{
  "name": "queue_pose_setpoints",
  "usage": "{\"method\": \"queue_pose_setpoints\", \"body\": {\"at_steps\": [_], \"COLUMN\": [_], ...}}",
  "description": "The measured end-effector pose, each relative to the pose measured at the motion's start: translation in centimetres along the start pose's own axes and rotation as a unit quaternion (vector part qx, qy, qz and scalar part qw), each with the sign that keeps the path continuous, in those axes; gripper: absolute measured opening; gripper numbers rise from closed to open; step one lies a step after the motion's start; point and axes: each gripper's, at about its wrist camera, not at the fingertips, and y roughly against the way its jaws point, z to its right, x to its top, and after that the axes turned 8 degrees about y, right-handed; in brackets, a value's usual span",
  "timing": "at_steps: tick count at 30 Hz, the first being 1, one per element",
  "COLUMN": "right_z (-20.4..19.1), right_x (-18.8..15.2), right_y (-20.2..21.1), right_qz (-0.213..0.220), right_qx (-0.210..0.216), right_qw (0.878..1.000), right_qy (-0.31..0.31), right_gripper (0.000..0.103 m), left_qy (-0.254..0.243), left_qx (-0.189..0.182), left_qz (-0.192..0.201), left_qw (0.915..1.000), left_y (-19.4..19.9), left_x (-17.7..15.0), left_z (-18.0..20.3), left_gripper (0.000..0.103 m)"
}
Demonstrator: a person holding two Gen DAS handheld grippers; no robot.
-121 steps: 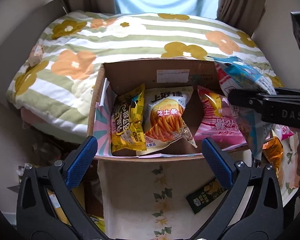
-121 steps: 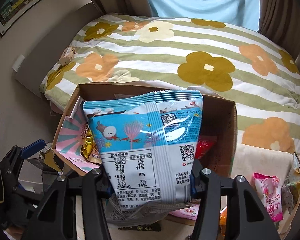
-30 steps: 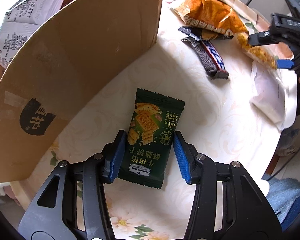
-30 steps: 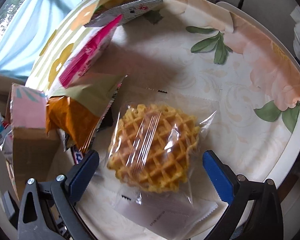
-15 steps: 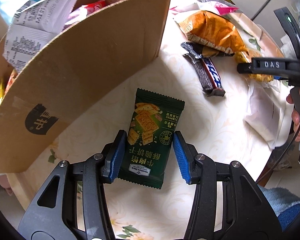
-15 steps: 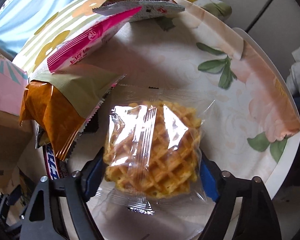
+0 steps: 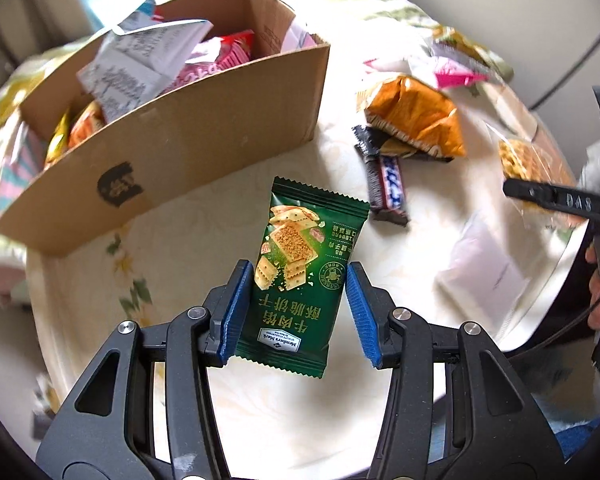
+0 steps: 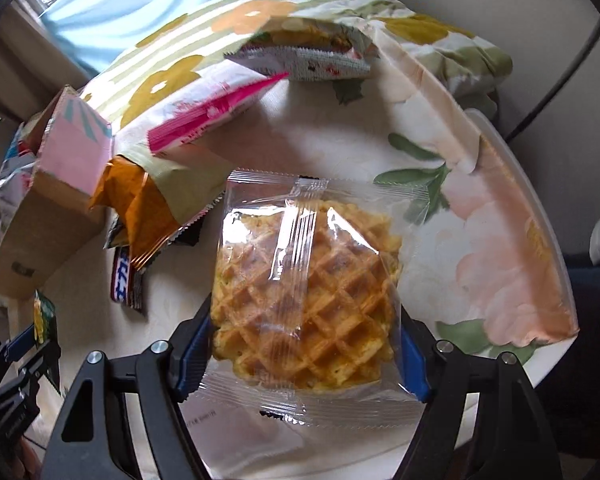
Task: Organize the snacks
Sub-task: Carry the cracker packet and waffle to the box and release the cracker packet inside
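Both packets are off the table now. A second ago the dark green foil cracker packet (image 7: 300, 276) was lying flat with the left gripper (image 7: 296, 312) around it; now it hangs upright and tilted in the jaws, the left pad touching it, the right pad showing a sliver of gap, so I can't swear how firmly it's pinched. Same on the other side: the right gripper (image 8: 304, 356), jaws wide around it before, has closed on the clear plastic-wrapped waffle (image 8: 306, 304) and raised it. So two pickups look done, and I'd guess both head for the box next.

The open brown cardboard box (image 7: 204, 120) sits far left on the round floral-cloth table (image 7: 148, 380) and is already pretty full: a white-backed bag on top, pink and red packs, something orange and yellow at its left end. Still loose right of it: an orange crinkly bag (image 7: 416, 120) and a dark chocolate bar (image 7: 388, 188).
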Motion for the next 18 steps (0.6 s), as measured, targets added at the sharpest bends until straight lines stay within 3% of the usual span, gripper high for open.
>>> {"method": "queue_pose_setpoints", "body": {"at_steps": [2,8,11,18], "right_z": [-1.6,-3.2,-3.9,-10.5], "right_x": [-0.8,1.9,2.7,5.8], "right_y": [1.1,4.7,7.1,10.0], "right_qz": [0.011,0.056,0.083,0.121], "right_qx": [0.007,0.040,0.058,0.111], "right_qw": [1.000,0.993,0.986,0.966], "right_qy": [0.023,0.097,0.130,0.202], "right_gripper": [0.073,0.073,0.073,0.073], "left_qy": [0.029,0.092,0.118,0.174], "left_qx": [-0.002,0.016,0.031,0.065], "left_qz": [0.010,0.053,0.075,0.131], "left_qw": [0.9995,0.9943,0.9897,0.9739], "left_y": [1.2,5.0,6.9,11.8], "left_x": [-0.4,-0.7,0.0,2.7], "left_z": [0.1,-0.2,-0.8,-4.9], "left_gripper": [0.044,0.044,0.044,0.044]}}
